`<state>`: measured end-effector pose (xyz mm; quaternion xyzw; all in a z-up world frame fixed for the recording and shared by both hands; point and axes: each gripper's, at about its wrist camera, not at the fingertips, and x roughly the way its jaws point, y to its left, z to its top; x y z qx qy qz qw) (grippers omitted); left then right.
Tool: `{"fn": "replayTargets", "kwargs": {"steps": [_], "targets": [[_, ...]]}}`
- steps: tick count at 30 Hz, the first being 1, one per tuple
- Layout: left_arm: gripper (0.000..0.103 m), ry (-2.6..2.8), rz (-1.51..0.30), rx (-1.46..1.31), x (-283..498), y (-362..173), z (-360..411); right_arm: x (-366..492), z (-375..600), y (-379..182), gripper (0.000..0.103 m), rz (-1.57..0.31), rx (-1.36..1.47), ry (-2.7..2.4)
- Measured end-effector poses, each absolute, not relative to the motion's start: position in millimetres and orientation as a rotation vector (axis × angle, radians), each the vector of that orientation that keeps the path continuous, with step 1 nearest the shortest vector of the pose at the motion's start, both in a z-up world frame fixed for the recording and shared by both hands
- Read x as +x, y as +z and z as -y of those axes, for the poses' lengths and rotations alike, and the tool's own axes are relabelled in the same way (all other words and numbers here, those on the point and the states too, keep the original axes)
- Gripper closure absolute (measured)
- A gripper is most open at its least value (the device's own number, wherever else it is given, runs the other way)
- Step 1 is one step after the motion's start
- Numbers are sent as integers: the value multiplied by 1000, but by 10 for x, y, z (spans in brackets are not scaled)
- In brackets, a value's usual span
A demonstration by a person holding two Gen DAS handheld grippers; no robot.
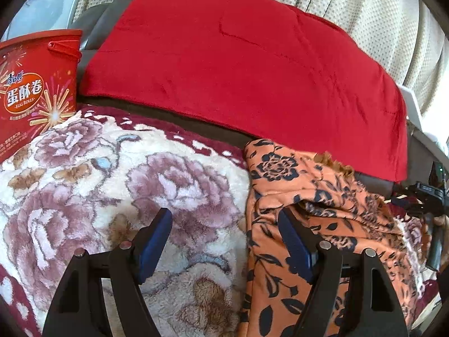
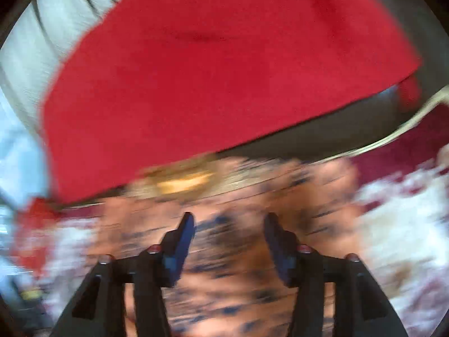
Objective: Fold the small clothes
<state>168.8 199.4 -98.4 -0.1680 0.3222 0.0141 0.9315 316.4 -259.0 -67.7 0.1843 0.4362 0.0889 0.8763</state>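
Lying lengthwise toward the red blanket [image 1: 238, 64], orange floral garment [image 1: 308, 196]; both tools apparently agape, empty.

Red egg-roll tub [image 1: 33, 84] at left on plush rose-patterned blanket [image 1: 98, 174]; red fleece throw [image 1: 238, 70] draped behind, before cream dotted curtain [image 1: 350, 2].

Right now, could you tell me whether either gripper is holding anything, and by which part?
Nothing is held. The left gripper stands open at the edge of the orange floral garment; the right gripper is open above it, nothing between the pads.
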Motion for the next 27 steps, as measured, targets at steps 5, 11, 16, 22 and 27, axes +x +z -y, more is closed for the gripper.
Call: {"fn": "replayTargets", "kwargs": {"steps": [5,11,16,22,27], "targets": [[25,-59,-725,-473,1793,-797,-1960,3144,2974,-1286,55,-1039,579,147],[23,-172,-716,-423,2529,-366,-1427,3088,2827,-1167,55,-1032,428,197],[24,0,-1086,-314,3332,-1249,-1082,3107,2938,-1266,55,-1032,445,231],[20,46,-1031,-198,3250,-1386,-983,3195,2953,-774,29,-922,469,292],[18,6,-1041,-235,3248,-1405,-1048,3710,3147,-1189,23,-1018,640,268]]}}
